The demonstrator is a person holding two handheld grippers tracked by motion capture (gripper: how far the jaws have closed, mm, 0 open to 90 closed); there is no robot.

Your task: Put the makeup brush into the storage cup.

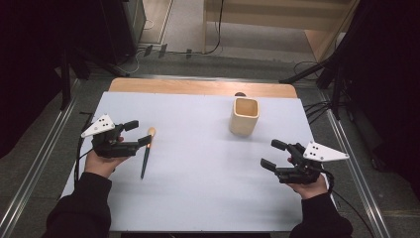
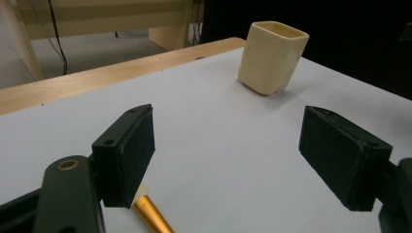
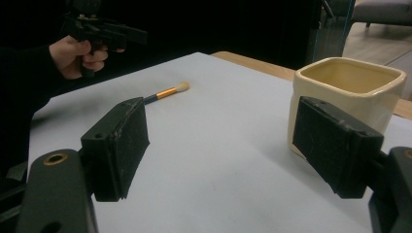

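Black jaws of the left tongs (image 1: 140,133) stand spread wide with nothing between the pads; in the left gripper view only bare white tabletop (image 2: 218,160) lies in the gap. Just below the left-hand jaw in that view shows the gold ferrule of a makeup brush (image 1: 146,152), close beside the pad, and whether they touch cannot be told. From the high view the brush lies flat on the tabletop, its pale bristle tip pointing away from the person and its dark handle pointing back toward them, right beside the tips of the left tongs. The person's left hand (image 1: 101,161) grips the body of those tongs near the tabletop's left edge.

On the other side, the right tongs (image 1: 270,153) are likewise spread and empty, held low over the tabletop by the right hand (image 1: 311,187). A cream square cup (image 1: 244,116) stands upright toward the far right of the tabletop, near the right tongs yet apart from them, and well apart from the brush.
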